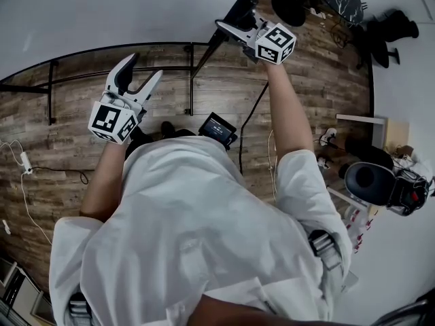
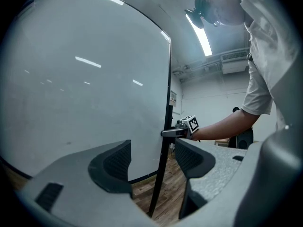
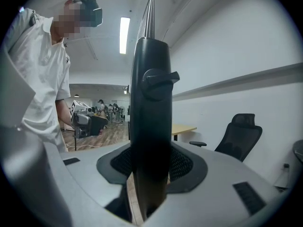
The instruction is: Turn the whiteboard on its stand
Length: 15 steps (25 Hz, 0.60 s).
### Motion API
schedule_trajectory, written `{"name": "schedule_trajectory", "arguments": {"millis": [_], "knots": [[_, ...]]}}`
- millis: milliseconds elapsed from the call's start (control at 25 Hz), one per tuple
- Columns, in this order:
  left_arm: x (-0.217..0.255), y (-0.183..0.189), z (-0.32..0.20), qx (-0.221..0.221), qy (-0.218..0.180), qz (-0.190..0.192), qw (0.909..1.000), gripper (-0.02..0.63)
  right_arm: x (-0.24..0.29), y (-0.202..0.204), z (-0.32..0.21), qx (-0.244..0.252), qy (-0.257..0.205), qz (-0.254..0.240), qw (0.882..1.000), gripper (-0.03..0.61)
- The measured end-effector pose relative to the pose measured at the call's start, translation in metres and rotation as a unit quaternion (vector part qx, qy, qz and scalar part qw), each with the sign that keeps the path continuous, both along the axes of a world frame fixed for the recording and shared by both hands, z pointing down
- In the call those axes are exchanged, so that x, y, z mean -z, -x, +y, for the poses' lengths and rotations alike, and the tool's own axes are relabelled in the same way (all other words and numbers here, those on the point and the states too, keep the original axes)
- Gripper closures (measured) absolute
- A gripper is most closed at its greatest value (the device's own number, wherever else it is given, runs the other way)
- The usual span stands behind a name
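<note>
Right claw (image 3: 150,167) pinches the black side frame (image 3: 150,79) of the whiteboard (image 2: 85,79). Left claw (image 2: 154,159) is spread, empty, just off the board face. Whiteboard stands upright on wood floor (image 1: 68,155). Rec.: hold firm, swing the edge slowly, steady w/ left. No containers in view.

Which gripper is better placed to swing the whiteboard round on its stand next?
Right. The right gripper is clamped on the black upright at the whiteboard's edge, so it can probably push from there. The left gripper is open and holds nothing.
</note>
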State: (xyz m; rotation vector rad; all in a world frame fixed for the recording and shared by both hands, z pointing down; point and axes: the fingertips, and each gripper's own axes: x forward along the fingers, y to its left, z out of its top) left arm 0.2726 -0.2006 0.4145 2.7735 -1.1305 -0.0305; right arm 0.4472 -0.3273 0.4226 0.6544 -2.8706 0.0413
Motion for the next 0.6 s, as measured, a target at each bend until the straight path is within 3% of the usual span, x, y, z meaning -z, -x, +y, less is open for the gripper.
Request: {"name": "schedule_trajectory", "arguments": {"millis": [600], "knots": [[-0.005, -0.025, 0.006, -0.013, 0.003, -0.004, 0.9999, 0.318, -0.005, -0.056, 0.004, -0.025, 0.004, -0.008, 1.0, 0.393]]}}
